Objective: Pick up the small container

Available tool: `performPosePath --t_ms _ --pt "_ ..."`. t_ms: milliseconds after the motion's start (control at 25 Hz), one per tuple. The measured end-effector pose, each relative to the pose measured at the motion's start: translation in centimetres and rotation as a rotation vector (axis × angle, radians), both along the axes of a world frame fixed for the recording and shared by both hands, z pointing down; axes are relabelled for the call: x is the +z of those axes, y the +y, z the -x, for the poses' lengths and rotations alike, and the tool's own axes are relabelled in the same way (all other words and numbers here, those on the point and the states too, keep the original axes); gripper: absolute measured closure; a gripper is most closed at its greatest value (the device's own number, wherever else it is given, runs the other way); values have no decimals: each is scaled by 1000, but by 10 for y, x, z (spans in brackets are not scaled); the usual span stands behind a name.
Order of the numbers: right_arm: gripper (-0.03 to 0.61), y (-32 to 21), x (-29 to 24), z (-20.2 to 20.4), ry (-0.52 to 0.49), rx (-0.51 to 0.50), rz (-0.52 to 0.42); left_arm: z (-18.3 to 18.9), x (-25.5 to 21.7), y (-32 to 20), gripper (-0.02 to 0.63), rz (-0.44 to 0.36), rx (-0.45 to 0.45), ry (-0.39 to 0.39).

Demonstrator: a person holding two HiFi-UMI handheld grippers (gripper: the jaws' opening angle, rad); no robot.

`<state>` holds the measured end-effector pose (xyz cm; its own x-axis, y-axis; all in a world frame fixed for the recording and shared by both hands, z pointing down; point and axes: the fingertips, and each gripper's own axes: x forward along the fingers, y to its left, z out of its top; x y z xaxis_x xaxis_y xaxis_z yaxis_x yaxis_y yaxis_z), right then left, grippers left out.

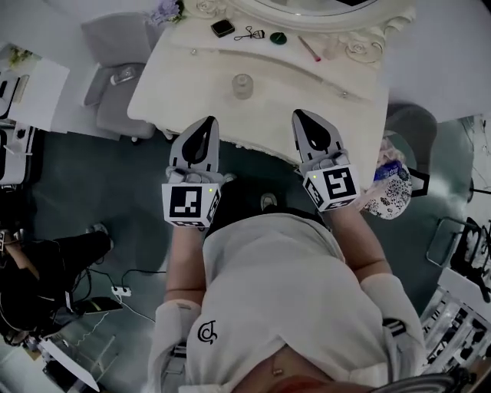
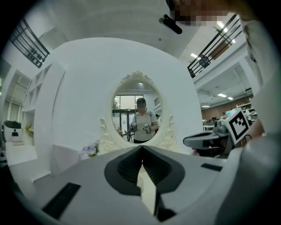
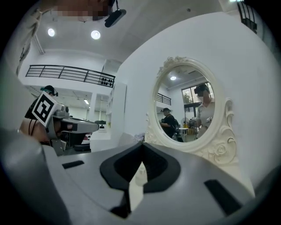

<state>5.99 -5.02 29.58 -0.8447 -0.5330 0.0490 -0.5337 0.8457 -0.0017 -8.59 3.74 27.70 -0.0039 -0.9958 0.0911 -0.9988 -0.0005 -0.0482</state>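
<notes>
The small container (image 1: 242, 85) is a clear round jar with a lid. It stands alone on the white dressing table (image 1: 184, 77), near the middle of its front part. My left gripper (image 1: 204, 127) hovers at the table's front edge, below and left of the jar, its jaws shut and empty. My right gripper (image 1: 304, 120) is level with it, below and right of the jar, also shut on nothing. In the left gripper view the closed jaws (image 2: 142, 148) point at the oval mirror (image 2: 137, 107). The right gripper (image 3: 142, 146) also faces the mirror (image 3: 189, 105).
At the back of the table lie a black compact (image 1: 222, 28), an eyelash curler (image 1: 250, 34), a green disc (image 1: 278, 37) and a pink stick (image 1: 310, 49). Purple flowers (image 1: 165, 11) sit at the back left corner. A grey chair (image 1: 115, 61) stands left, a patterned bag (image 1: 390, 188) right.
</notes>
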Motion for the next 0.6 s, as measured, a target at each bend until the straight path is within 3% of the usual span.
performPosePath --t_ms 400,600 --pt "571 -47 41 52 37 133 56 33 77 -96 600 92 337 41" --pt "571 -63 77 68 17 189 114 38 123 -122 597 166 426 70"
